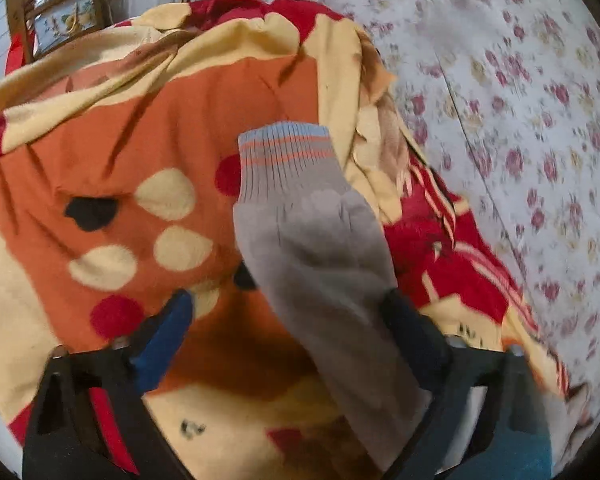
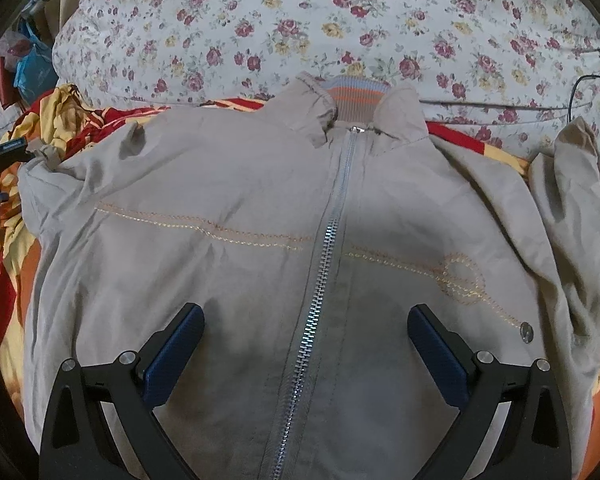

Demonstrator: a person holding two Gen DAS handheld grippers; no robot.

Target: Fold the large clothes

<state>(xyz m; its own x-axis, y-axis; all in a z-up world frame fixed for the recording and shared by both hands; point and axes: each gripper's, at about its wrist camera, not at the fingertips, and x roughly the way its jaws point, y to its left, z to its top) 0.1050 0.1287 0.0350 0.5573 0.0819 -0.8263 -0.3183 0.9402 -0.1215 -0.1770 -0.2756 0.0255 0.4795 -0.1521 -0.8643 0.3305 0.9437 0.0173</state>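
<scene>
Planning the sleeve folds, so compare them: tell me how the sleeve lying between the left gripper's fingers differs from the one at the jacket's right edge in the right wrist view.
The left sleeve lies stretched out fairly straight; the right sleeve is bunched and folded over itself. The left sleeve's striped ribbed cuff shows fully; the right sleeve's cuff is barely visible. The left sleeve rests on the orange and red blanket between open fingers; the right sleeve lies clear of any gripper. Both are the same beige fabric.

No legible text or labels anywhere

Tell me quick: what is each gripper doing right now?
Left gripper: open, jacket sleeve between its fingers, not pinched.
Right gripper: open, empty, above the jacket.
</scene>
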